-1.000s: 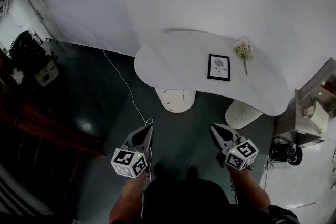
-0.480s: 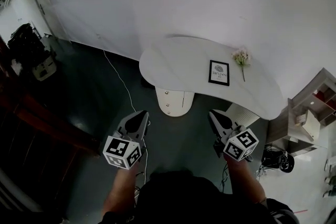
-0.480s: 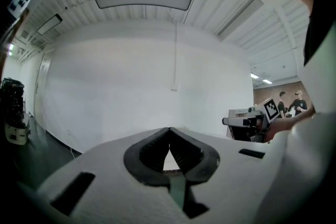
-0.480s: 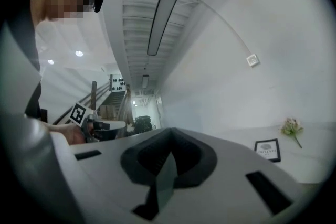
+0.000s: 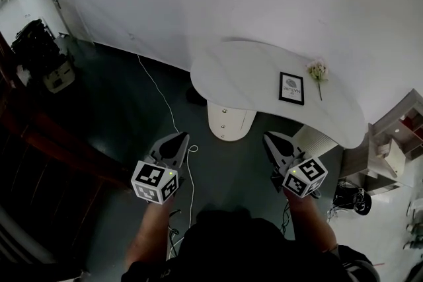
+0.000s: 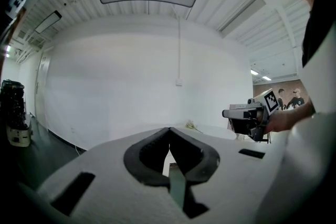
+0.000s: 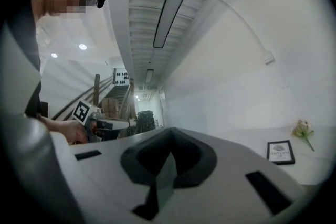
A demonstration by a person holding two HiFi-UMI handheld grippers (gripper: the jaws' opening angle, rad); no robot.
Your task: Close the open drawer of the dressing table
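The left gripper [image 5: 180, 137] and the right gripper [image 5: 268, 138] are held over the dark floor, each with jaws pressed together on nothing. Ahead, between them and well apart from both, the drawer [image 5: 228, 119] is seen under the dressing table [image 5: 243, 72]. A framed picture [image 5: 291, 88] is laid farther back.

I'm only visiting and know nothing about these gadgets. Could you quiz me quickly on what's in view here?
1. True or false: the left gripper holds the flower.
2. What lies beside the flower on the dressing table? A) framed picture B) mug C) hairbrush
3. Fill in: the right gripper has its jaws ____ (open or shut).
Key: 1 false; 2 A; 3 shut.
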